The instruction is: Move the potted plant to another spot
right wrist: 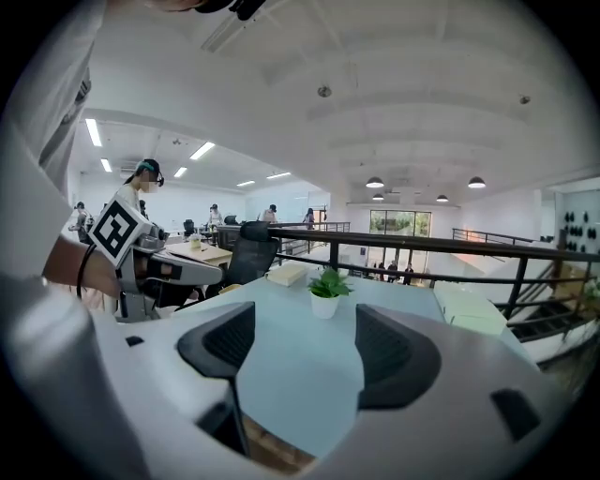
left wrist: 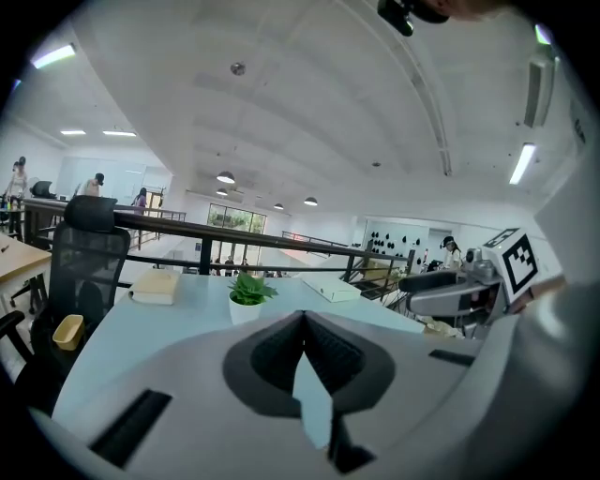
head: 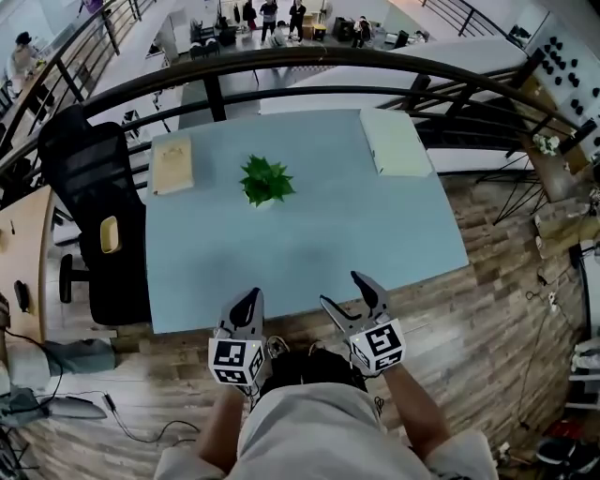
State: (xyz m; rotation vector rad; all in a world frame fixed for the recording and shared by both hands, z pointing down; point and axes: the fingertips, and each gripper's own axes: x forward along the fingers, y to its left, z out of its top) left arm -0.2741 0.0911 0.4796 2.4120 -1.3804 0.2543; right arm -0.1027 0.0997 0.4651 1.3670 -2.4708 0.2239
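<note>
Table [head: 309,234]: potted plant [head: 265,180] between tan book [head: 172,164], white box [head: 395,142]; chair [head: 89,169] leftward.

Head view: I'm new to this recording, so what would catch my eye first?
A small green potted plant stands alone near the middle of the pale blue table. Just off its near edge are the left gripper, shut, and the right gripper, open, both empty.

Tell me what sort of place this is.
Probably an open-plan office on a mezzanine: a desk-style table with a black office chair beside it, and a dark railing overlooking a lower floor where people stand.
</note>
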